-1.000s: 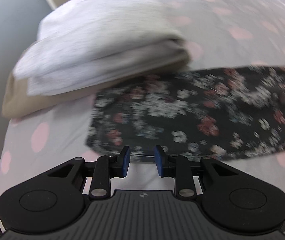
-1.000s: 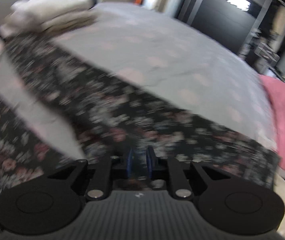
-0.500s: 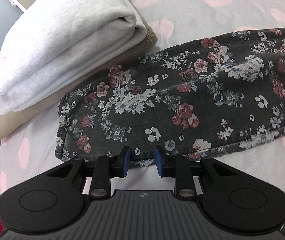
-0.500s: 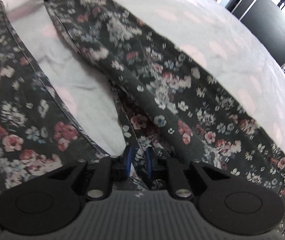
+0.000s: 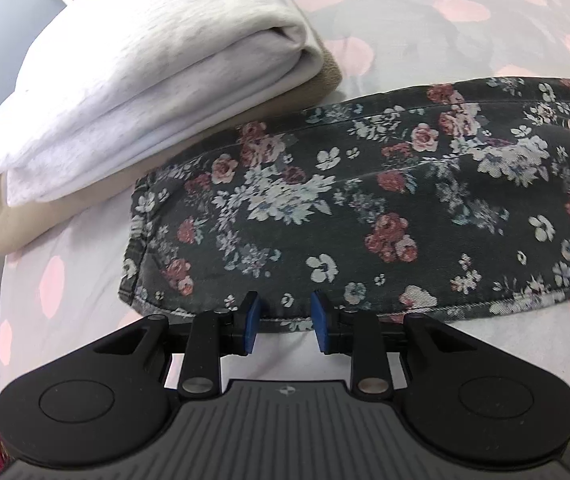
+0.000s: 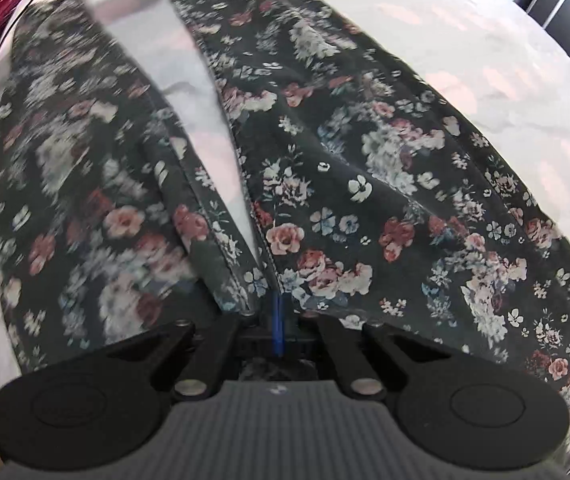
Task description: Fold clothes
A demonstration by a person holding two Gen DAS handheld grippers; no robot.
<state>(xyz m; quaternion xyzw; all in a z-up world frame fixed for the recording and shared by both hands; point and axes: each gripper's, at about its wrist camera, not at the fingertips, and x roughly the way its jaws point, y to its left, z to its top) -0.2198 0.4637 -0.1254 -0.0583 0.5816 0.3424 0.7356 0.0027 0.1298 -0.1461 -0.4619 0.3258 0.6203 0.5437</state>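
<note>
lying just ahead of left tool [image 5: 285,322], floral trousers [image 5: 365,208].

A home bedroom; polka-dot bedsheet [image 5: 425,20]; folded clothes [image 5: 145,80].

Dark floral trousers [image 6: 349,184] lie spread on a bed, their two legs parted in a narrow V with pale sheet showing between them. One leg's hemmed end [image 5: 141,248] lies flat, just beside a stack of folded clothes [image 5: 145,80]: pale grey folded on top, beige beneath.
</note>
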